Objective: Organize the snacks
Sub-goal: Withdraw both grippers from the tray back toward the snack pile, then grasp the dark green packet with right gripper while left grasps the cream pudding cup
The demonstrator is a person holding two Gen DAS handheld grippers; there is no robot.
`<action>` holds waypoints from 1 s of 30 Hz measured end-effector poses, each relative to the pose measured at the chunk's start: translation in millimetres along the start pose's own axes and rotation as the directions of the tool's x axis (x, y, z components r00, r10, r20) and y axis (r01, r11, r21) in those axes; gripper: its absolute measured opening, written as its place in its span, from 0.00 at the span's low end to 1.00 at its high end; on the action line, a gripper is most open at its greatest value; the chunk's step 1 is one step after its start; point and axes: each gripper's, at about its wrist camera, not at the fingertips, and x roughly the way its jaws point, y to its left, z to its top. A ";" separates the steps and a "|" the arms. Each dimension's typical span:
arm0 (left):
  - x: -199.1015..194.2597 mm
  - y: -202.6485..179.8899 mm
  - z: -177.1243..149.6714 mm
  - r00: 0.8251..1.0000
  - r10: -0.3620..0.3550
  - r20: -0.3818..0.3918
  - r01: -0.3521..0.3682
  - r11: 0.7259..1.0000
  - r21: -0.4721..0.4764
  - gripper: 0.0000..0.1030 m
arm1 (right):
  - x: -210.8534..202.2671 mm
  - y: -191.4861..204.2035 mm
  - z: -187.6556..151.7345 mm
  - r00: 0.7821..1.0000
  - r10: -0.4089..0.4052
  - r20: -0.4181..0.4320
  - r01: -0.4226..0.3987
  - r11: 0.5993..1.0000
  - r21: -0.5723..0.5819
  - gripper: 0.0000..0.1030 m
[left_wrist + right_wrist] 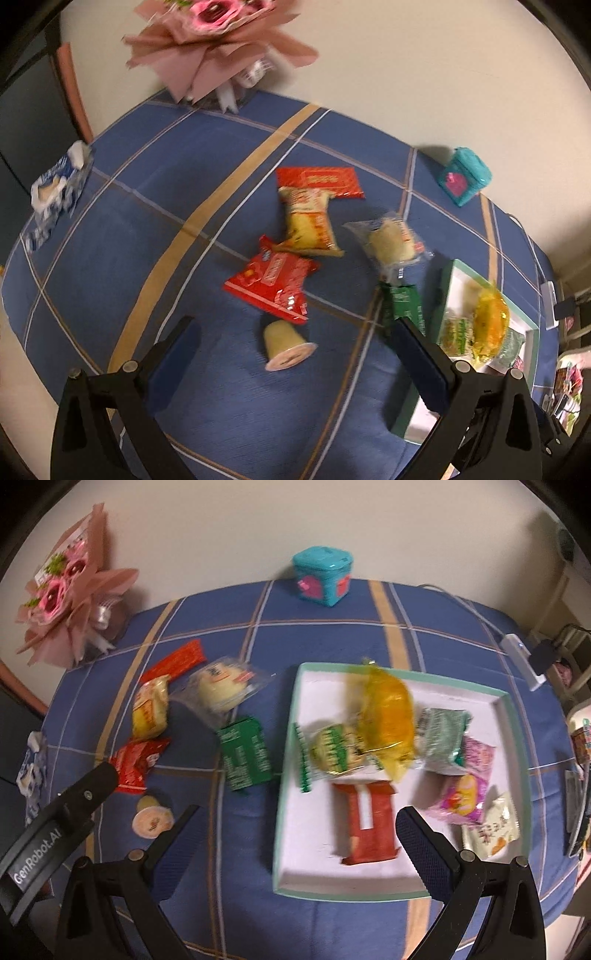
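A white tray with a teal rim (406,679) sits on the blue checked tablecloth and holds several snack packs, among them a yellow bag (388,712) and a red bar (369,819). Loose snacks lie left of the tray: a green pack (245,758), a clear-wrapped bun (219,688), a yellow pack (149,710), a red pack (138,762), a flat red pack (177,661) and a pudding cup (153,818). My left gripper (295,332) is open, hovering just above the pudding cup (286,345). My right gripper (295,823) is open and empty over the tray's near left edge.
A pink bouquet (70,594) stands at the table's back left. A teal box (323,574) stands at the back edge. A tissue pack (55,192) lies at the left. A white device with a cable (524,661) lies at the right. The left gripper's body (55,830) shows in the right wrist view.
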 end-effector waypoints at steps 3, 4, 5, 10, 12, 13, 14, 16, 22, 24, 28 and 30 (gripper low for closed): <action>9.0 8.4 -1.3 1.000 0.002 -0.030 -0.003 1.000 -0.026 0.99 | 5.6 9.3 -1.4 1.000 0.007 -0.015 -0.007 1.000 -0.009 1.00; 13.9 10.9 -1.7 0.999 0.004 -0.047 -0.005 0.999 -0.035 0.99 | 8.5 10.8 -1.7 1.000 0.006 -0.023 -0.006 1.000 -0.012 1.00; 17.2 12.5 -2.1 0.998 0.002 -0.058 -0.005 0.999 -0.041 0.99 | 12.0 12.4 -1.8 0.999 0.004 -0.032 -0.004 1.000 -0.014 1.00; 40.1 14.5 -6.1 0.992 0.011 -0.125 -0.018 0.998 -0.059 0.99 | 40.5 16.7 -2.8 0.996 -0.009 -0.093 0.005 0.999 -0.045 1.00; 49.9 15.1 -8.1 0.988 0.012 -0.152 -0.023 0.997 -0.069 0.99 | 50.3 15.0 -1.8 0.994 0.016 -0.107 -0.020 0.999 -0.035 1.00; 52.5 15.8 -8.0 0.987 0.014 -0.157 -0.026 0.997 -0.074 0.99 | 54.6 14.3 -0.2 0.994 0.028 -0.108 -0.032 0.999 -0.032 1.00; 55.7 17.3 -8.2 0.986 0.011 -0.165 -0.026 0.996 -0.089 0.99 | 57.0 15.0 1.6 0.994 0.028 -0.106 -0.033 0.999 -0.040 1.00; 59.5 20.4 -8.3 0.984 0.001 -0.178 -0.022 0.993 -0.115 0.99 | 60.9 18.1 4.8 0.997 0.016 -0.080 -0.021 0.997 -0.069 1.00; 59.4 31.7 -5.6 0.986 -0.013 -0.169 -0.017 0.984 -0.177 0.99 | 66.1 23.2 17.6 0.998 0.064 -0.010 -0.065 0.992 -0.107 0.99; 59.2 33.1 -5.3 0.986 -0.012 -0.165 -0.019 0.983 -0.184 0.99 | 67.6 24.9 20.5 0.996 0.090 0.010 -0.088 0.988 -0.125 0.98; 61.4 35.5 -0.7 0.986 -0.034 -0.166 -0.001 0.978 -0.207 0.99 | 68.0 27.5 27.6 0.992 0.120 0.048 -0.113 0.984 -0.141 0.90; 60.9 35.6 1.4 0.986 -0.036 -0.164 0.001 0.977 -0.213 0.99 | 68.1 30.0 29.9 0.989 0.137 0.060 -0.126 0.980 -0.151 0.87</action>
